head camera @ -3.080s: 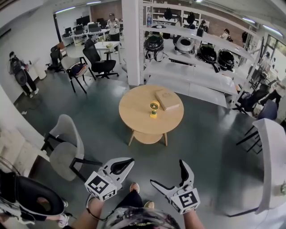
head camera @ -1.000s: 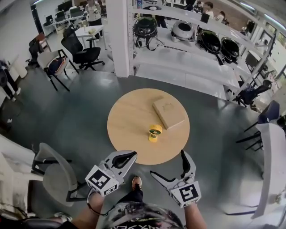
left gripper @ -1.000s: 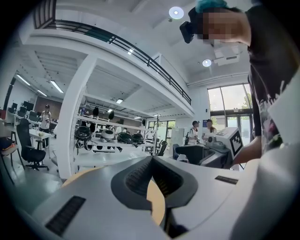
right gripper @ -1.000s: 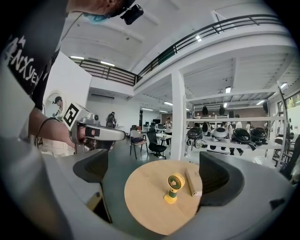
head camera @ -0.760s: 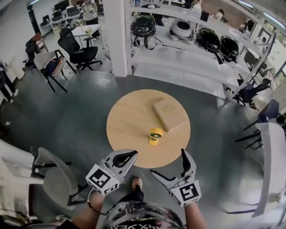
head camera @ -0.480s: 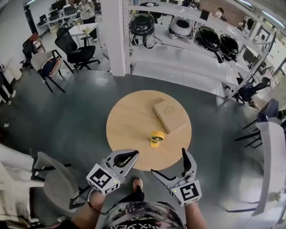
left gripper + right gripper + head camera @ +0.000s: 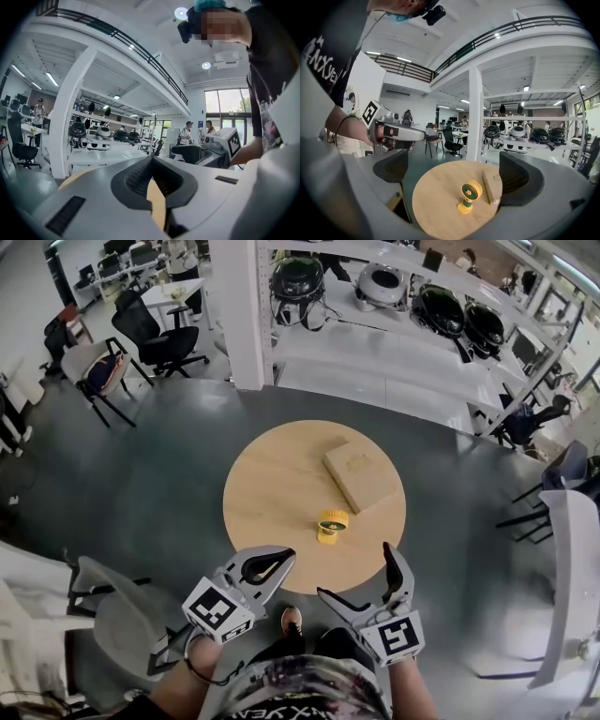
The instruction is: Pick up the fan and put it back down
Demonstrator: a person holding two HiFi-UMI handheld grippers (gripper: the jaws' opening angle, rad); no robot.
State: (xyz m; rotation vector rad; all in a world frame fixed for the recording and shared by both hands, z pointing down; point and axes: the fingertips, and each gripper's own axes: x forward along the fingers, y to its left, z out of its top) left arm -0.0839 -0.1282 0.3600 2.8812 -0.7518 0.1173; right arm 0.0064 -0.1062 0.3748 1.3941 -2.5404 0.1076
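Fan (image 7: 330, 525) stands upright on the round wooden table (image 7: 246, 486). It is on the side of the table close to the person. It has a yellow foot at the bottom and a round head on top, so its long way goes up and down. A flat brown box (image 7: 364, 474) lies just beside it, a little farther back.

The right gripper (image 7: 354, 570) has its two jaws spread wide, with nothing in them. It hangs in the air just past the near edge of the table and touches nothing. The fan is in front of it and a bit lower. In the right gripper view the fan shows right in the gap between the two jaws, so this gripper points straight at it.

The left gripper (image 7: 286, 557) has its jaws pressed together and holds nothing. It sits off to the left of the fan, and in the left gripper view the fan does not show at all.

I think the right gripper is the one to use. It looks ready to go forward and down, with one jaw on each side of the fan. The box is close on the far right side, so that jaw may bump it.
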